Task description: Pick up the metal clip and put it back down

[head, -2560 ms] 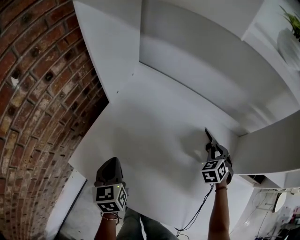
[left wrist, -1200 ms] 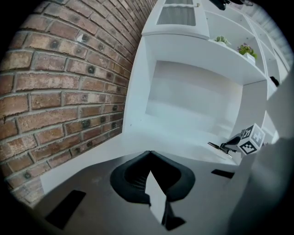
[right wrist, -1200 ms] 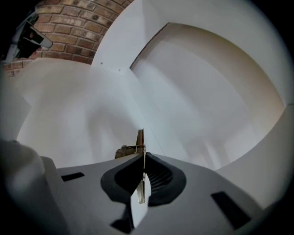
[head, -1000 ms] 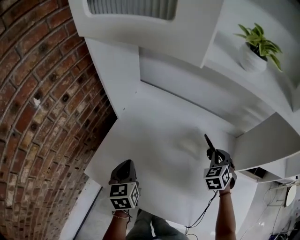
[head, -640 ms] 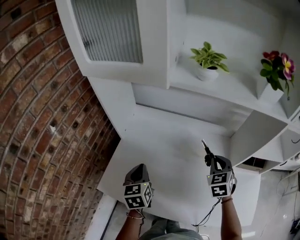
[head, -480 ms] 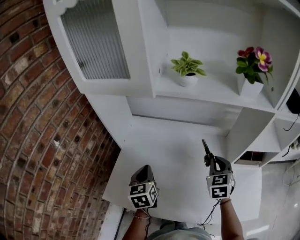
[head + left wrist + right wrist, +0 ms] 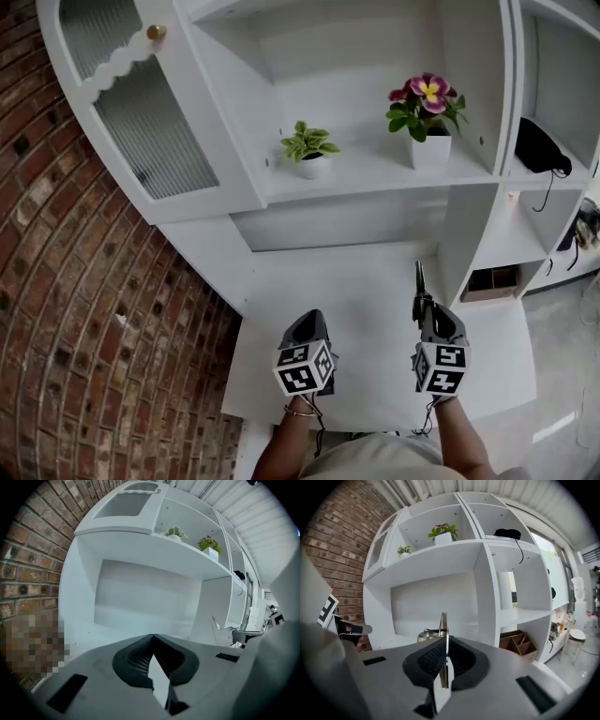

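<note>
Person's right gripper is pinching the thin silvery metal clip, jaws pressed onto it from both sides. In the right gripper view the clip is edge-on and its flat blade pokes forward past the jaw tips, with a rounded metal part showing just left of the blade. It is held clear of the white desk top, over the right side, near the white upright divider panel.

The left gripper has its jaws pressed together with nothing between them. It hovers over the desk's left half, apart from the right one. Both point toward the back of the alcove, black-and-white marker cubes facing the person.

On the white shelf above the desk:
- green leafy plant in a round white pot, toward the left
- pink-flowered plant in a square white pot, toward the right

The two pots stand apart.

A black soft-looking object with a cord sits in the next compartment right, and a brown divided box in the low compartment beyond the divider. A cabinet door with ribbed glass and a gold knob is at upper left, with a red brick wall beside it
</note>
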Action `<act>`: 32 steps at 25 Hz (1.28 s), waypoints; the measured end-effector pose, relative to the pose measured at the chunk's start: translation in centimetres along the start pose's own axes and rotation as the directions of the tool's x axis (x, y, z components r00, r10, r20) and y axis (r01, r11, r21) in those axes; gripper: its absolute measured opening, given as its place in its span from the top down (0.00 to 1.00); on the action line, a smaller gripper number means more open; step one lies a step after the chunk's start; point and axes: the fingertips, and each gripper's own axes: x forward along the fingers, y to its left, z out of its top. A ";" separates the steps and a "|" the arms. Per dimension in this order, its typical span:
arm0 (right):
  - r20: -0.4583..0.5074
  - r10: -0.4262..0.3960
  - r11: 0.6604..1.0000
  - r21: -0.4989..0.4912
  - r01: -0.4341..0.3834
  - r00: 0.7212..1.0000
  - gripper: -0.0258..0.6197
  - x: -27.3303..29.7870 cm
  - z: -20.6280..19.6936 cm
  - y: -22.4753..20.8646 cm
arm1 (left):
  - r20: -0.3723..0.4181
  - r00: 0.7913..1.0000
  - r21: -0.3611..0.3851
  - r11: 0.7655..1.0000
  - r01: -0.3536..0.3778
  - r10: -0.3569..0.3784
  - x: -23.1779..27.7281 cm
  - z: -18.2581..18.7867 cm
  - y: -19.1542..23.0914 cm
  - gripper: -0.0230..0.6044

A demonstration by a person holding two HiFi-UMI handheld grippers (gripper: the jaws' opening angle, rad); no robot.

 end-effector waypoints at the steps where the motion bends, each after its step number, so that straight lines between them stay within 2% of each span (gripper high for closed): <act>1: 0.000 -0.002 1.000 0.002 0.002 1.000 0.95 -0.2 -0.1 -0.2 | 0.002 1.000 0.003 1.000 0.005 -0.005 0.1 0.1 -0.3 0.95; 5: -0.021 0.011 1.000 0.004 -0.011 1.000 0.95 -0.4 -0.6 -0.4 | 0.000 1.000 -0.022 1.000 0.009 -0.009 -0.2 -0.1 -0.6 0.95; 8: -0.045 0.034 0.999 -0.007 -0.034 0.998 0.95 -0.3 -1.0 -0.1 | -0.006 1.000 -0.051 0.999 -0.015 0.014 -0.9 -0.7 -0.1 0.95; 12: -0.055 0.095 0.995 -0.031 -0.097 0.994 0.95 0.5 -0.8 1.5 | -0.001 0.997 -0.067 0.995 -0.077 0.077 -2.4 -1.2 1.6 0.95; 15: -0.066 0.163 0.985 -0.050 -0.167 0.984 0.95 1.4 -0.8 4.0 | 0.002 0.989 -0.080 0.986 -0.150 0.150 -4.2 -1.6 4.0 0.95; 21: -0.075 0.298 0.948 -0.096 -0.304 0.952 0.95 2.5 -0.7 9.7 | 0.013 0.956 -0.125 0.949 -0.291 0.295 -8.5 -2.4 8.6 0.95; 25: -0.095 0.381 0.912 -0.126 -0.391 0.920 0.95 3.0 -1.2 13.3 | 0.021 0.924 -0.160 0.914 -0.373 0.381 -11.5 -2.9 11.1 0.95; 32: -0.179 0.472 0.831 -0.236 -0.503 0.863 0.95 2.8 -2.6 17.7 | 0.007 0.887 -0.209 0.868 -0.450 0.462 -15.5 -4.9 13.7 0.95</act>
